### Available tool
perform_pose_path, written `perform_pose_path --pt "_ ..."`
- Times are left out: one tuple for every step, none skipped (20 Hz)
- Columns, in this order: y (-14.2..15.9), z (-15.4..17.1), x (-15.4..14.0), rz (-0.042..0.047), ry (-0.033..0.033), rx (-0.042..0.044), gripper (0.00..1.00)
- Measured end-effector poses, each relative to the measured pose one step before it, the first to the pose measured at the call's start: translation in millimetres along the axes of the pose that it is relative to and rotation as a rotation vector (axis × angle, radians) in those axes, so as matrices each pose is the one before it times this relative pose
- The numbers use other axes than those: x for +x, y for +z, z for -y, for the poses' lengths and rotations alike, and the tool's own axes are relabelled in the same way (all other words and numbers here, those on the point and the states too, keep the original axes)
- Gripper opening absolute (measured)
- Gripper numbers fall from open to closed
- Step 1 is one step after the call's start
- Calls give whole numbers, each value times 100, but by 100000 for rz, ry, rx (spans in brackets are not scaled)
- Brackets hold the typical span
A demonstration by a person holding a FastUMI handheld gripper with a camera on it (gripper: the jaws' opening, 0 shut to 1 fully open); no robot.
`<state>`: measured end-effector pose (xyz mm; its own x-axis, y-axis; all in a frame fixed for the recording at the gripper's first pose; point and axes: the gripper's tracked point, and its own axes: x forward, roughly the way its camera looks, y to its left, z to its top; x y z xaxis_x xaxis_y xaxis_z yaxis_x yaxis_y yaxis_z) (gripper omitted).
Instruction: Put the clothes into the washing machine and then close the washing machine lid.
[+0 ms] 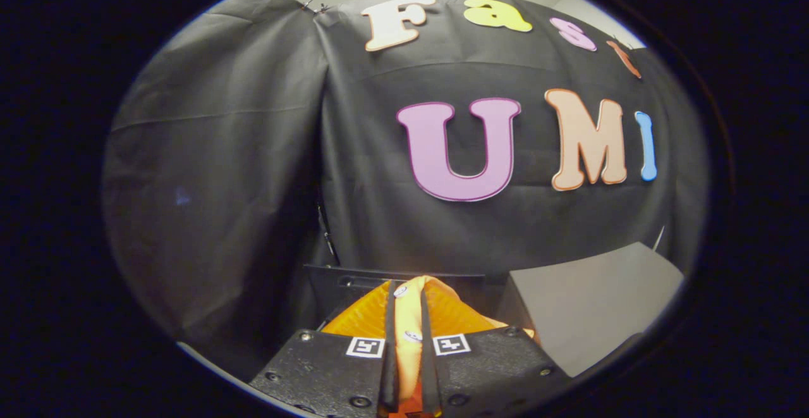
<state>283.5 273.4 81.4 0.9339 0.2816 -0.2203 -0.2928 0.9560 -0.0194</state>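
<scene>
An orange-yellow garment (442, 317) with small white buttons is pinched between my two fingers, and folds of it bulge out on both sides of them. My gripper (407, 295) is shut on this cloth and held up facing the booth's black cloth wall. Just beyond the fingertips a dark flat panel (341, 282) stands upright; whether it is the washing machine's lid I cannot tell.
A grey box-like surface (588, 304) sits to the right of the fingers, close to the wall. The black cloth wall (253, 171) hangs straight ahead with a fold down its middle.
</scene>
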Motion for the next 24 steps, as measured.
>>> perform_pose_path --pt "-1018 -578 603 -708 731 -146 14" --pt "-1115 -659 713 -545 1240 45 14" --pt "-1004 -368 634 -596 476 144 14" --pt "-1480 -405 817 -1313 600 99 14" --pt "-1081 -418 584 -363 731 394 14" --pt "-1309 -206 769 -2082 473 338 14" --pt "-1175 -13 620 -1292 -183 444 14" --pt "-1138 -21 767 -371 -237 560 14" --pt "-1150 242 644 -1351 -713 858 14" --pt "-1146 229 667 -341 -1062 1036 14" --pt "-1232 316 870 -1776 -626 1220 14" --pt "-1533 117 771 -2631 -436 1420 14" --pt "-1521 202 876 -2955 -597 1120 14" --pt "-1454 474 955 -2478 -587 590 14" --pt "-1387 377 436 -2434 -678 707 14" --pt "-970 220 736 -1465 8 545 14" --pt "-1058 157 671 -1654 -105 221 14" --pt "-656 259 583 -940 -1257 -140 15" --pt "-935 370 550 -1844 -1768 -413 15" --pt "-827 447 461 -1786 -2205 -722 17" --pt "-613 581 410 -1478 -3091 -2175 19" --pt "-142 676 266 680 -3021 -3314 31" --pt "236 230 -50 1776 -773 -2974 42" --pt "253 -447 -117 1201 883 -1540 54"
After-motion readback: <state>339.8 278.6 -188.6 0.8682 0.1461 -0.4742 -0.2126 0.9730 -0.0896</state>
